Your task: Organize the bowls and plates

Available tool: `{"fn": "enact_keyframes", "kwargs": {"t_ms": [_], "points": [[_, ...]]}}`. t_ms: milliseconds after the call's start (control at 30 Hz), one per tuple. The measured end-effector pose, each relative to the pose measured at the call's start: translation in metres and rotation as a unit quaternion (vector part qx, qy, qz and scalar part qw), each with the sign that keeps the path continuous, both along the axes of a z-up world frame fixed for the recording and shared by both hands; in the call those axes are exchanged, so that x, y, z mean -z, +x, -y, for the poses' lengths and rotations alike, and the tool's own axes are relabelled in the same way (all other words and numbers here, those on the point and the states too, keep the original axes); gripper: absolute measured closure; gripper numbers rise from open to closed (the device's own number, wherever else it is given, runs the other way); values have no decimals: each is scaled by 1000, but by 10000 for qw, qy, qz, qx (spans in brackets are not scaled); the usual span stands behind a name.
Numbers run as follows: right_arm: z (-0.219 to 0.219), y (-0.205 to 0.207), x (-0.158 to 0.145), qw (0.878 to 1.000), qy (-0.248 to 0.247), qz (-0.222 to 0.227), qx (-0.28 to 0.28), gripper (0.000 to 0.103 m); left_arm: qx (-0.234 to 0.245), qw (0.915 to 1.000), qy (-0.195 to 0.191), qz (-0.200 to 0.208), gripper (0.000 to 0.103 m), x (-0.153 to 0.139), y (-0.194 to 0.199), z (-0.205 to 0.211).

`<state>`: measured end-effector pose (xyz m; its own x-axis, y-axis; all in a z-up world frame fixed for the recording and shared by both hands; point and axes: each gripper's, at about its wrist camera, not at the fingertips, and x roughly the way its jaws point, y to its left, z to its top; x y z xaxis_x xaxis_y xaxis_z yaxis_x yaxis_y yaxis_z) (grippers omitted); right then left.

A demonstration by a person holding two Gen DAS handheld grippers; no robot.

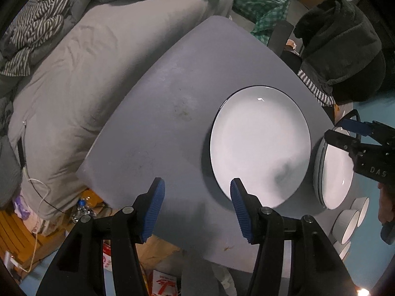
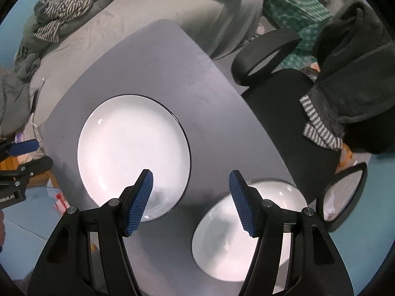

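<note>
A large white plate with a dark rim [image 1: 260, 143] lies flat on the grey table [image 1: 153, 113]; it also shows in the right wrist view [image 2: 133, 153]. To its right lies a stack of smaller white plates [image 1: 335, 172], seen in the right wrist view [image 2: 244, 234]. Small white bowls [image 1: 350, 222] sit at the table's near right corner. My left gripper [image 1: 196, 197] is open and empty, above the table just left of the large plate. My right gripper [image 2: 190, 192] is open and empty, hovering between the large plate and the stack; it also shows in the left wrist view [image 1: 353, 133].
A grey sofa [image 1: 74, 74] with striped and grey bedding runs along the table's far side. A black office chair [image 2: 284, 93] draped with dark clothing stands at the table's right. Boxes and clutter lie on the floor [image 1: 74, 212] left of the table.
</note>
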<state>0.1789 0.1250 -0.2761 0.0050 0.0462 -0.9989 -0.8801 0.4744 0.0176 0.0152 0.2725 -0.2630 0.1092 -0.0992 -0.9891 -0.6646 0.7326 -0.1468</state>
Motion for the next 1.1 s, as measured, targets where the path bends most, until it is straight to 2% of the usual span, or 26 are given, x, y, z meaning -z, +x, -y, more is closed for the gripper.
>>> {"fn": "enact_keyframes", "kwargs": {"t_ms": [167,400,833,1000,1100], "points": [[-8,7,19,10000,-56,-15,-32,40,-87,9995,-279,130,47,22,10,-3],[-10,13,42,9995,-170,-251,-5,40,-278,9982,-538,24,47,52,18,1],[-8,25,62,9970,-124,-679,355,40,-484,9957,-783,70,47,61,18,-5],[-9,22,65,9971,-308,-668,214,40,-482,9957,-784,35,47,62,16,-6],[-10,19,68,9967,-426,-676,150,48,-507,9954,-813,-44,47,67,18,-6]]}}
